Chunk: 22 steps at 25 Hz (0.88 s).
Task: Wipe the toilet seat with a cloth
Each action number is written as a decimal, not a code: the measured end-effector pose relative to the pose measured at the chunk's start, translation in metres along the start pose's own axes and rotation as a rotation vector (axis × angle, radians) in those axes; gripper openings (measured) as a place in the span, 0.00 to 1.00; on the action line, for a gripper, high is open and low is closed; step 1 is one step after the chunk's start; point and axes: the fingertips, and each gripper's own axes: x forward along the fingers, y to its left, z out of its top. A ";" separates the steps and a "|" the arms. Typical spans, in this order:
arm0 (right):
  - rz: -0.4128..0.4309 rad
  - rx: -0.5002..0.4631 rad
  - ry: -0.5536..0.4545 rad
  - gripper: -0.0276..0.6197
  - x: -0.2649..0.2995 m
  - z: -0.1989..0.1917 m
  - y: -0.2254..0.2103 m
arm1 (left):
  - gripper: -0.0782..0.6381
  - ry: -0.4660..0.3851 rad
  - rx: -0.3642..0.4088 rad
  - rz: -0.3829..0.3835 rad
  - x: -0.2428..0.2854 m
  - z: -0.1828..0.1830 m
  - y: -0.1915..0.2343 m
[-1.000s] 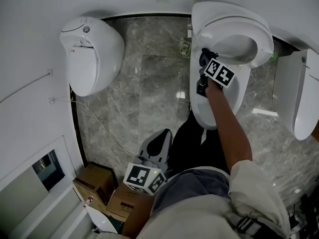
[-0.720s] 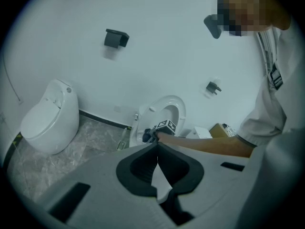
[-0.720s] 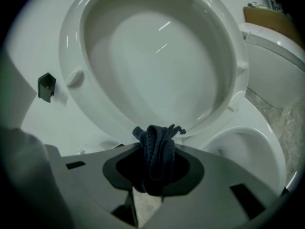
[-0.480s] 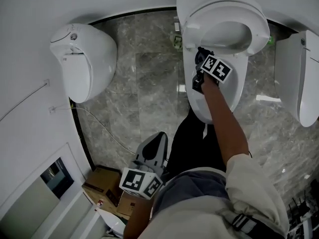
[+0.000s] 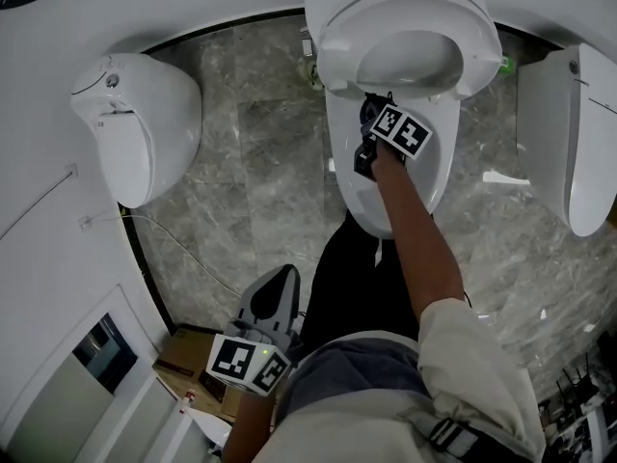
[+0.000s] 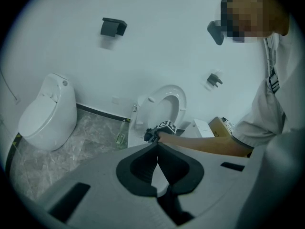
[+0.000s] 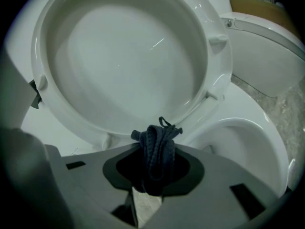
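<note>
Two grippers are held by one person. Between the jaws of the right gripper (image 7: 153, 175) a dark blue cloth (image 7: 158, 144) is clamped, bunched into a roll whose frayed end sticks out past the jaw tips. The cloth is carried just in front of the lower edge of the raised toilet seat (image 7: 45, 66), near its hinge side; whether cloth and seat touch cannot be told. The seat is tipped up, so its underside and small bumpers are turned toward the right gripper view. The open bowl (image 7: 248, 142) is seen below and to the right. In the head view this gripper is placed over the back of the bowl, at the end of a bare forearm (image 5: 416, 244) stretched forward.

The jaws of the left gripper (image 6: 157, 162) are pressed together, with nothing between them. In the head view it is held low and close to the person's body, well apart from the toilet, and is pointed toward it.

Grey marbled floor (image 5: 251, 152) is spread around the toilet. A second white toilet (image 5: 135, 123) is set against the wall at the left, and another white fixture (image 5: 564, 143) at the right. Cardboard boxes (image 5: 188, 355) are seen on the floor near the left gripper, and a thin cable (image 5: 181, 247) is laid across the floor beside them.
</note>
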 end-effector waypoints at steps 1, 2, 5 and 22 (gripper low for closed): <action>-0.001 0.019 -0.003 0.19 0.001 0.001 -0.004 | 0.12 0.005 0.002 -0.004 0.002 0.001 -0.001; 0.004 0.055 -0.005 0.19 0.001 0.000 -0.007 | 0.12 0.010 0.005 -0.007 0.003 0.002 -0.001; 0.033 0.161 -0.003 0.19 0.006 0.000 -0.012 | 0.12 0.021 0.013 -0.015 0.009 0.001 -0.008; -0.013 0.234 -0.028 0.19 -0.010 0.038 -0.071 | 0.12 0.034 0.021 -0.040 0.036 0.011 -0.043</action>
